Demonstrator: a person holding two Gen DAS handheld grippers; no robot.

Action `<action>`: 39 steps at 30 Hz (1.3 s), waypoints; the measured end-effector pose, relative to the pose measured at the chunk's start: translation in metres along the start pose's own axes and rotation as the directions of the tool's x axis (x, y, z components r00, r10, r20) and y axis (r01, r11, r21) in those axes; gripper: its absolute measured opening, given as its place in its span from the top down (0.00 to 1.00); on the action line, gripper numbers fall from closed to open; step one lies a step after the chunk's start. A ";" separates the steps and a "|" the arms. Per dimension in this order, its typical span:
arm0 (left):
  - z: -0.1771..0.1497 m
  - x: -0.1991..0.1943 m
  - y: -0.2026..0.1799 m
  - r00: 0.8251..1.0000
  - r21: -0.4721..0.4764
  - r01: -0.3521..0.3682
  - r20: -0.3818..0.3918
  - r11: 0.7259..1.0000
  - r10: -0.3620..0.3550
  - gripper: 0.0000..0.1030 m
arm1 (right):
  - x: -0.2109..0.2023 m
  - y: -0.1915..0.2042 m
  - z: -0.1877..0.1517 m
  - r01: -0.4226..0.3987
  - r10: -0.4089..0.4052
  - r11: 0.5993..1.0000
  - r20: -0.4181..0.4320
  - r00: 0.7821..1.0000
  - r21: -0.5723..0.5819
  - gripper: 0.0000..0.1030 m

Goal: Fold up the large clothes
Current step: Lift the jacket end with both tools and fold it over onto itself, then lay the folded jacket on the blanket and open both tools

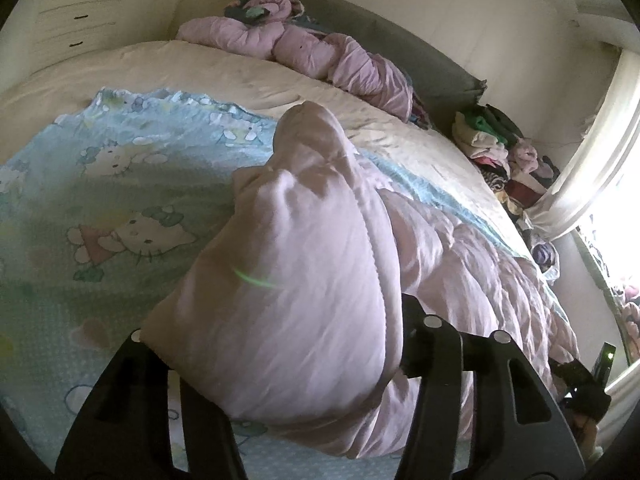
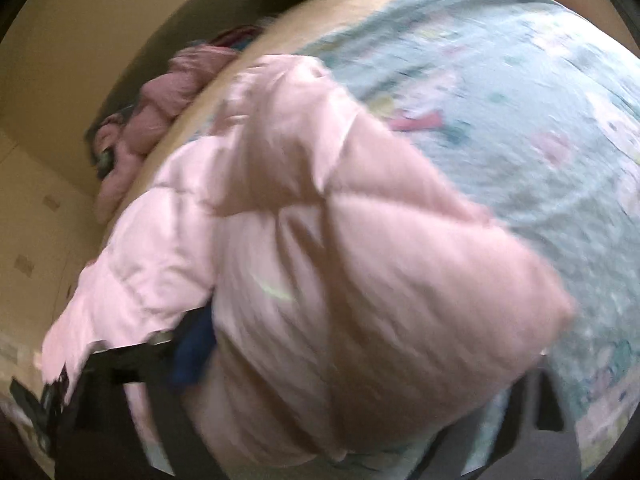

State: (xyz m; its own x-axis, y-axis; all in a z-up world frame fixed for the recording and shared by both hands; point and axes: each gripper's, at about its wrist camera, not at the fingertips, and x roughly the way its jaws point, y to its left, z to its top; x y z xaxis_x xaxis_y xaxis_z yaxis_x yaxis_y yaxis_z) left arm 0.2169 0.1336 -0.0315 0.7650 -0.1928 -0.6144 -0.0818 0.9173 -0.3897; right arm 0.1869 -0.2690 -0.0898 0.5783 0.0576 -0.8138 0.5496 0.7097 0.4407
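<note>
A pale pink quilted puffer jacket (image 1: 304, 288) lies on a bed over a light blue cartoon-print blanket (image 1: 100, 184). My left gripper (image 1: 280, 360) is shut on a thick fold of the jacket, which bulges up between its black fingers (image 1: 432, 352). In the blurred right wrist view the same jacket (image 2: 360, 280) fills the middle. My right gripper (image 2: 340, 420) is shut on a bunched padded part of it, with the blanket (image 2: 520, 120) to the right.
A cream bedsheet (image 1: 240, 72) covers the bed. A second crumpled pink jacket (image 1: 304, 44) lies by the grey headboard (image 1: 400, 48). A pile of mixed clothes (image 1: 504, 148) sits at the bed's right side near a bright window (image 1: 608, 184). White drawers (image 1: 72, 20) stand far left.
</note>
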 end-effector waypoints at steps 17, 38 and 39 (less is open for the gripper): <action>-0.015 -0.033 0.013 0.992 0.011 -0.123 0.017 0.992 0.123 0.09 | -0.088 0.030 -0.025 0.125 -0.088 0.975 0.199 0.976 -0.181 0.06; -0.046 -0.173 -0.067 0.985 0.145 -0.093 0.158 0.985 0.069 0.09 | -0.219 0.082 -0.092 -0.002 0.173 0.876 0.310 0.935 -0.483 0.04; -0.048 -0.175 -0.071 0.985 0.155 -0.092 0.156 0.984 0.068 0.09 | -0.222 0.083 -0.095 -0.008 0.181 0.872 0.308 0.934 -0.489 0.04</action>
State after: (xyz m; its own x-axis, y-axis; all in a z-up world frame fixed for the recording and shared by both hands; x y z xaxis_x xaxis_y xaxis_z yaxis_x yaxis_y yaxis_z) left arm 0.0578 0.0856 0.0704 0.8480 -0.0735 -0.5248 -0.0520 0.9740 -0.2204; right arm 0.0469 -0.1560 0.0918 0.8252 -0.0339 -0.5639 0.1802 0.9618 0.2059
